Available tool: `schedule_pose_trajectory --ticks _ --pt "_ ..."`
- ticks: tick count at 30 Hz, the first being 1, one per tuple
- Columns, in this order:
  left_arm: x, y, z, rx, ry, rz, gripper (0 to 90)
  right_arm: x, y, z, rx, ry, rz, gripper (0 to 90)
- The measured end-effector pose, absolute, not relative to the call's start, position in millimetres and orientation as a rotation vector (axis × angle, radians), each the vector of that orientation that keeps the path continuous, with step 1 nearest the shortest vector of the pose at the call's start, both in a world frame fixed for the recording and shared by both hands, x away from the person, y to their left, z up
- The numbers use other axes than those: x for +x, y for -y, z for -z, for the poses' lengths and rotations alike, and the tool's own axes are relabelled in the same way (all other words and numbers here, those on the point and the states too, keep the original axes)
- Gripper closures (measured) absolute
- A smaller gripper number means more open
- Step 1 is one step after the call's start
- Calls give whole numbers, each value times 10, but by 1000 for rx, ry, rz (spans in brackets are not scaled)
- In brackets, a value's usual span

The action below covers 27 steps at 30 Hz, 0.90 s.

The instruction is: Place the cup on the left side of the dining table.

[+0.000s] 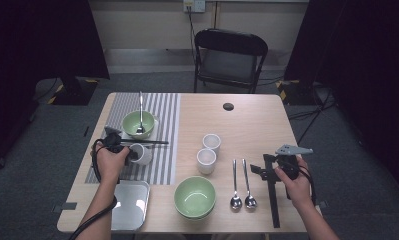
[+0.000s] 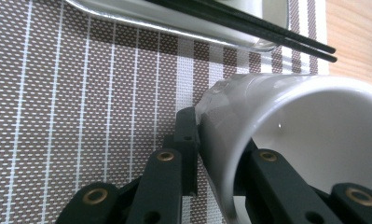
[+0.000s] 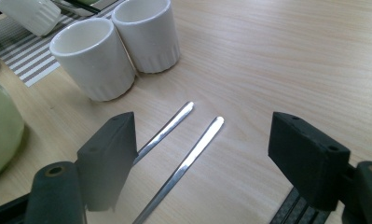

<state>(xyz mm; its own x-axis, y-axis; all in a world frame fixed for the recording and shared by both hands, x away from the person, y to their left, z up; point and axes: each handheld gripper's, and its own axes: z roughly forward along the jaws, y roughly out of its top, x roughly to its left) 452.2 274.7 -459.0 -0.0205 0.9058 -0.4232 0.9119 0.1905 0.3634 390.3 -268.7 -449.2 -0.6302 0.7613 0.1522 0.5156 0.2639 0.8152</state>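
You are laying a place setting on the striped placemat [image 1: 163, 165]: a green bowl [image 1: 137, 124] with a spoon [image 1: 140, 112] in it already sits on a small tray at the far end, with black chopsticks [image 1: 149, 142] laid across the tray's near edge, so the white cup [image 1: 141, 154] belongs just beside them. Your left tongs [image 1: 129, 152] pinch that cup by its rim, one jaw inside the wall and one outside, with the cup tilted over the mat. The jaws stand narrow, closed on the wall. Your right tongs [image 1: 267, 172] rest wide open on the tabletop [image 1: 257, 125], holding nothing, over the handles of two spare spoons [image 1: 241, 182]. Two more cups [image 1: 208, 152] and a second bowl [image 1: 195, 196] wait between your hands.
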Motion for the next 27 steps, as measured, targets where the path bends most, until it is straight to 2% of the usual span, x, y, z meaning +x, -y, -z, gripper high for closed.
schedule_pose_trajectory --ticks 27 --pt "4500 -2699 4536 1705 -1875 1 696 3902 2664 4490 1165 -2281 -1300 229"
